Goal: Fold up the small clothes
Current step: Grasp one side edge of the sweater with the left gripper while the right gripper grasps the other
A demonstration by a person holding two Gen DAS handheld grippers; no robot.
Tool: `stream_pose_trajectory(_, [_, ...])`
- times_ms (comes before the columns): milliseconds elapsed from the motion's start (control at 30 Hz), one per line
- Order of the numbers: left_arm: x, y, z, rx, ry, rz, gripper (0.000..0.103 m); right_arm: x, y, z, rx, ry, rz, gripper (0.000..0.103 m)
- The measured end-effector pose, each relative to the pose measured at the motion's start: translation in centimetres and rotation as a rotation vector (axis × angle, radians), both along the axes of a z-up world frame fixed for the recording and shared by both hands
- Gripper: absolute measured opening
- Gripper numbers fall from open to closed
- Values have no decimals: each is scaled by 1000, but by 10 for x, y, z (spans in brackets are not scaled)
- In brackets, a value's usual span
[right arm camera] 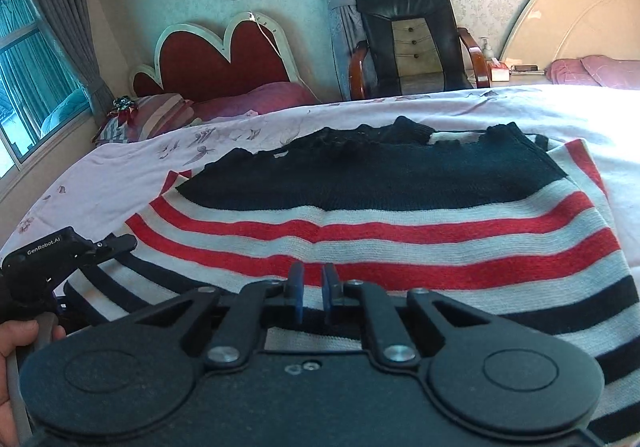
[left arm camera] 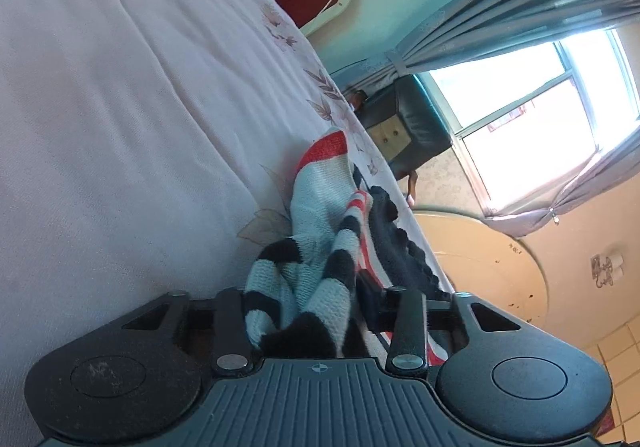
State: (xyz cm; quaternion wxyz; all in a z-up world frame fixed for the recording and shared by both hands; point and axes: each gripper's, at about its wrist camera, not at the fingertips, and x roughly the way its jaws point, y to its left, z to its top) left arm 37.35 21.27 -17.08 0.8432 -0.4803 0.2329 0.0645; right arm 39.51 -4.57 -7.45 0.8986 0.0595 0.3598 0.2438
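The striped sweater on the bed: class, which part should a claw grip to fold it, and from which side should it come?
Grip the sweater at its near hem, coming in low from the near side. It lies flat on the bed, so only an edge gives the claw something to pinch; the hem stripes run straight across.

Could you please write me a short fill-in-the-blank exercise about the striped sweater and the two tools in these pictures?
1. The sweater lies spread on a ____.
2. Its top part, near the collar, is ____ in colour.
3. In the left wrist view, bunched striped fabric sits between the fingers of the ____ tool.
4. Behind the bed stands a black ____ with wooden arms.

Missing words: bed; black; left; chair
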Motion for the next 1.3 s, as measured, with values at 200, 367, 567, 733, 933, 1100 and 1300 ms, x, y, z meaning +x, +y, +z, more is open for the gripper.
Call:
stream_pose_trajectory(200, [-20, 6, 7, -150, -238, -20, 20, 3, 13, -13, -81, 3, 16, 2])
stream_pose_trajectory(367, [-6, 11, -13, -172, -92, -3, 20, 3, 14, -17, -100, -8, 6, 1])
stream_pose_trajectory(567, [-1, 2, 4, -182, -142, -43, 21, 4, 9, -17, -77, 4, 2, 0])
stream_pose_trajectory(733, [21, -39, 68, -114, -253, -176, 21, 12, -2, -21, -8, 42, -18, 0])
stream_pose_trajectory(933, [63, -130, 118, 29, -232, -384, 21, 12, -31, -15, 137, 103, -86, 7])
stream_pose_trajectory(1100, [84, -218, 95, 147, -107, -544, 21, -6, -127, -2, 320, 105, -304, 16])
stream_pose_trajectory(1300, [76, -293, 79, 339, -27, -681, 71, -22, -211, 3, 415, 153, -417, 39])
